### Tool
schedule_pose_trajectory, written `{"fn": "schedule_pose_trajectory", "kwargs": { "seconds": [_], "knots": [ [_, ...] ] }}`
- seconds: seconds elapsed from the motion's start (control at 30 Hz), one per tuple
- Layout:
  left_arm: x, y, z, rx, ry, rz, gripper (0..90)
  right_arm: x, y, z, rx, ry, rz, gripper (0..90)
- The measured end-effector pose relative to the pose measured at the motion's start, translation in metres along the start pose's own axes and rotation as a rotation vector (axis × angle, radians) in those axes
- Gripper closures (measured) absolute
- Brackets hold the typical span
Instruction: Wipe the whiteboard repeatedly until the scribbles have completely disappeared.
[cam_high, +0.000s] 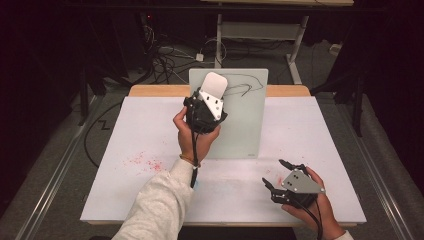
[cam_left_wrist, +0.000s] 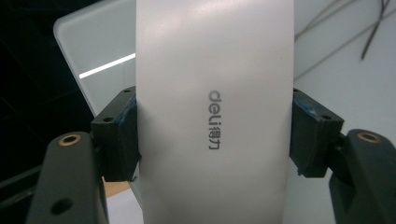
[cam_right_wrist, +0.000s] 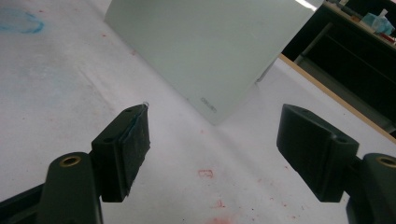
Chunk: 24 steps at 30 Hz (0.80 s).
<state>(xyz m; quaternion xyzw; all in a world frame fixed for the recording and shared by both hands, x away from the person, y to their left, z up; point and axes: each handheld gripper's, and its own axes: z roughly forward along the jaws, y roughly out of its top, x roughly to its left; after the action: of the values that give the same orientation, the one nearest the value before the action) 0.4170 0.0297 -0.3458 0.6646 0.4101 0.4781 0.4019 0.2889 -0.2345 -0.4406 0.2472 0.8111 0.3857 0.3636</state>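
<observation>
Wiping advised | eraser (cam_left_wrist: 212, 116) clamped in left gripper (cam_left_wrist: 215, 135) | kept flat across board (cam_high: 245, 120) scribble (cam_high: 245, 85) | right gripper (cam_right_wrist: 212, 149) jaws apart, idle

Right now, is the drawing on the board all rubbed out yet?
Not yet. Already done: the left gripper is shut on the white deli eraser and holds it at the whiteboard's top edge. In hand: wiping near the black scribbles, which are there to see. Left: rubbing out those lines. The right gripper waits open over the white table, which has red specks.
</observation>
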Motion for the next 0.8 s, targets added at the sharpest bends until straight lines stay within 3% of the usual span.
{"fn": "schedule_pose_trajectory", "kwargs": {
  "seconds": [0.1, 0.2, 0.37, 0.53, 0.7, 0.8],
  "knots": [
    [-0.003, -0.001, 0.001, -0.002, 0.015, 0.0, 29.1, 0.0, 0.0, -0.001, -0.003, 0.001, 0.003, 26.0],
    [-0.015, -0.008, 0.0, 0.003, 0.026, 0.018, 29.1, 0.0, 0.0, -0.001, -0.003, 0.004, 0.003, 26.0],
    [-0.038, -0.02, 0.001, 0.009, 0.033, 0.079, 29.1, 0.001, 0.001, -0.001, -0.003, 0.006, -0.004, 26.0],
    [-0.048, -0.02, 0.0, 0.012, -0.009, 0.079, 29.1, 0.001, 0.001, -0.001, -0.002, 0.007, -0.006, 25.9],
    [-0.042, -0.019, -0.001, 0.011, -0.025, 0.072, 29.1, 0.001, 0.0, -0.001, -0.001, 0.006, -0.003, 25.9],
    [-0.021, -0.016, -0.001, 0.002, -0.008, 0.003, 29.1, 0.001, -0.001, -0.001, 0.001, 0.005, -0.003, 25.9]
  ]
}}
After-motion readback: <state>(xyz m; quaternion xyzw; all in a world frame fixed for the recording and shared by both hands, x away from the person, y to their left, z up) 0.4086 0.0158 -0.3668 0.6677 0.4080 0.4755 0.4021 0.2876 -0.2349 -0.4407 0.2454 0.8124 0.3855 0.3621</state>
